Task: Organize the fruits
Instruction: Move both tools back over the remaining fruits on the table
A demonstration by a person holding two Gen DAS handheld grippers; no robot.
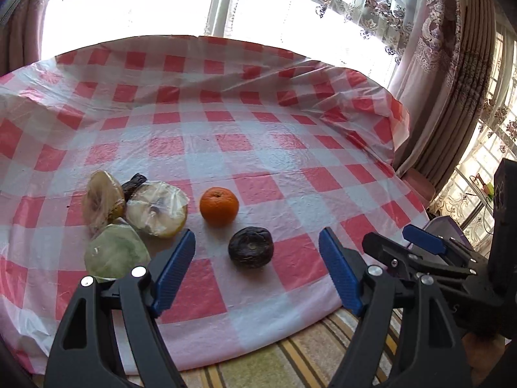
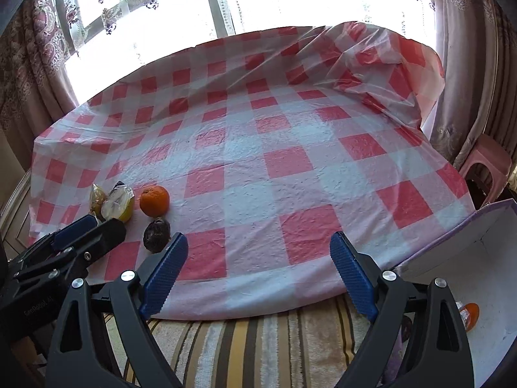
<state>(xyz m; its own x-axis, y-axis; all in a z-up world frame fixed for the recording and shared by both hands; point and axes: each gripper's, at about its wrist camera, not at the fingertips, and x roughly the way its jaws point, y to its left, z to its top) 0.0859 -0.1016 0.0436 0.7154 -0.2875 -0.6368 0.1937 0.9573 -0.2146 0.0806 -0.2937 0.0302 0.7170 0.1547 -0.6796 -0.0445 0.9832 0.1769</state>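
On the red-and-white checked tablecloth (image 1: pixel 258 123) lie an orange mandarin (image 1: pixel 219 206), a dark wrinkled fruit (image 1: pixel 251 247) and three plastic-wrapped cut fruit pieces: a pale yellow one (image 1: pixel 156 208), a brownish one (image 1: pixel 101 199) and a green one (image 1: pixel 114 252). My left gripper (image 1: pixel 258 271) is open and empty, just short of the dark fruit. My right gripper (image 2: pixel 258 271) is open and empty over the table's near edge, right of the fruits; mandarin (image 2: pixel 154 200) and dark fruit (image 2: pixel 157 235) lie to its left.
A white open box (image 2: pixel 478 258) stands at the right below the table edge, with an orange fruit piece (image 2: pixel 470 313) inside. A striped rug (image 2: pixel 258 339) covers the floor. A pink stool (image 2: pixel 484 161) and curtains (image 1: pixel 452 64) stand beyond the table's right side.
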